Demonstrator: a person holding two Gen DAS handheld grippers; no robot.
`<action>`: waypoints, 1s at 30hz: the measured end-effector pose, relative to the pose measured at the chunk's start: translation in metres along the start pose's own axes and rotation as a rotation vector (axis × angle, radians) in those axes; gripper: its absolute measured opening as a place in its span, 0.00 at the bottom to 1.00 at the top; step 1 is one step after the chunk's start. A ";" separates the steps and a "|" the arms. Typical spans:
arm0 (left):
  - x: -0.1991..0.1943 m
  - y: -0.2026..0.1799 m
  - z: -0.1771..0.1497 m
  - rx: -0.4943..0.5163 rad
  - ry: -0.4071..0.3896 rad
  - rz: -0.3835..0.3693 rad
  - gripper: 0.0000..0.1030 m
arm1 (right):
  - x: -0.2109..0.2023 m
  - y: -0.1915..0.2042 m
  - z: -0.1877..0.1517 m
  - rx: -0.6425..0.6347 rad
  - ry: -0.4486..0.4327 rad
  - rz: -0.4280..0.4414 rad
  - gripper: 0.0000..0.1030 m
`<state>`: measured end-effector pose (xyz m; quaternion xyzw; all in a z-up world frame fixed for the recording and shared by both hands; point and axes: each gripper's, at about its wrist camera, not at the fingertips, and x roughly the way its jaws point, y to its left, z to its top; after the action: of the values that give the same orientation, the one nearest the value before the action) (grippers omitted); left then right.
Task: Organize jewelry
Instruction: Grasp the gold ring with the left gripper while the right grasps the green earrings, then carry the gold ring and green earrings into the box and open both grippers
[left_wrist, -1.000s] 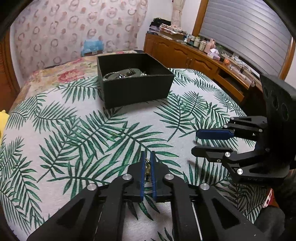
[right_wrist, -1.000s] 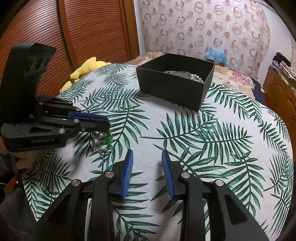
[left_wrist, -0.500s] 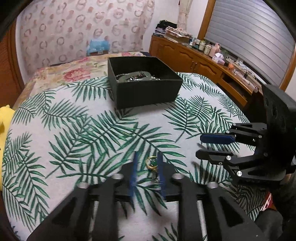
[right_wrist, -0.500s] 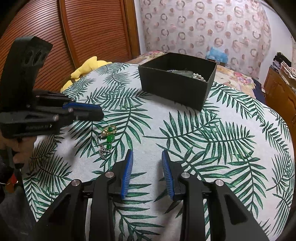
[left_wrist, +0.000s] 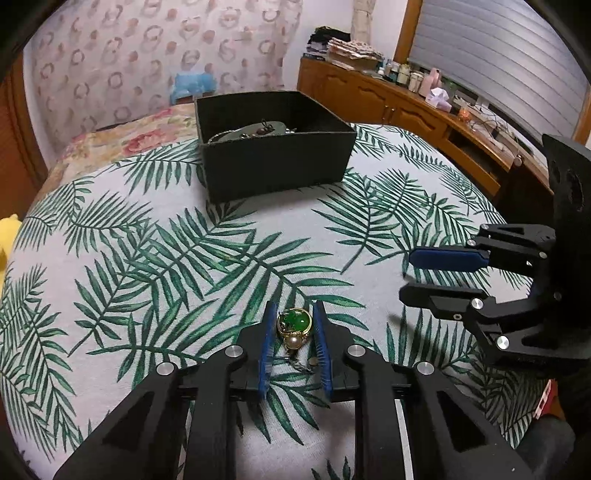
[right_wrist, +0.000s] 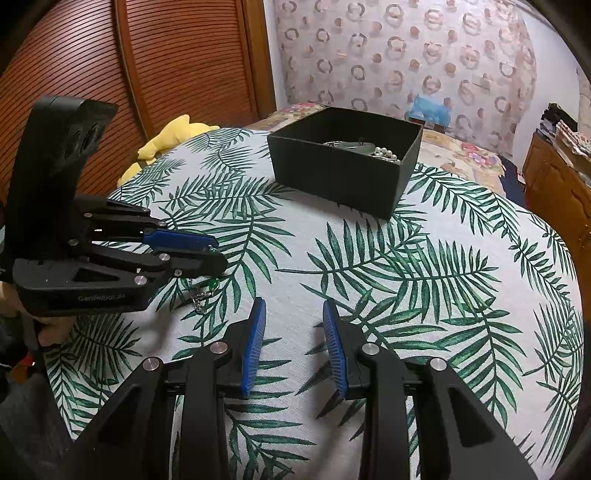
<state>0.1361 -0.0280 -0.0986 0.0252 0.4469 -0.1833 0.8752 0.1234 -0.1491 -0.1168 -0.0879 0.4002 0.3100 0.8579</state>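
left gripper (left_wrist: 293, 325) jaws closing around green ring (left_wrist: 294, 320), not clamped; right gripper (right_wrist: 293, 325) open, empty. box (left_wrist: 273, 162) already holds some jewelry.

left claw (left_wrist: 293, 314): tilted down, jaws narrowing | right claw (right_wrist: 294, 314): tilted down, jaws apart

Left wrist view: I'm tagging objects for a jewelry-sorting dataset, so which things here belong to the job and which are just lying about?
Part of the job:
- green-stone jewelry between the left gripper pads, jaws just closing
- black box holding jewelry
- right gripper, empty

Just lying about:
- yellow plush toy
- bottles on the wooden dresser
- folded fabrics
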 end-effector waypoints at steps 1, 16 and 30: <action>0.000 0.001 0.000 -0.004 -0.004 0.003 0.18 | 0.001 0.000 0.000 0.000 0.000 0.000 0.34; -0.030 0.026 0.008 -0.068 -0.102 0.013 0.18 | 0.002 0.005 0.005 -0.012 -0.004 0.013 0.33; -0.051 0.055 0.002 -0.119 -0.143 0.070 0.18 | 0.041 0.054 0.030 -0.131 0.034 0.061 0.33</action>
<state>0.1296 0.0385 -0.0632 -0.0244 0.3924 -0.1273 0.9106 0.1296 -0.0758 -0.1224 -0.1369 0.3962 0.3598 0.8335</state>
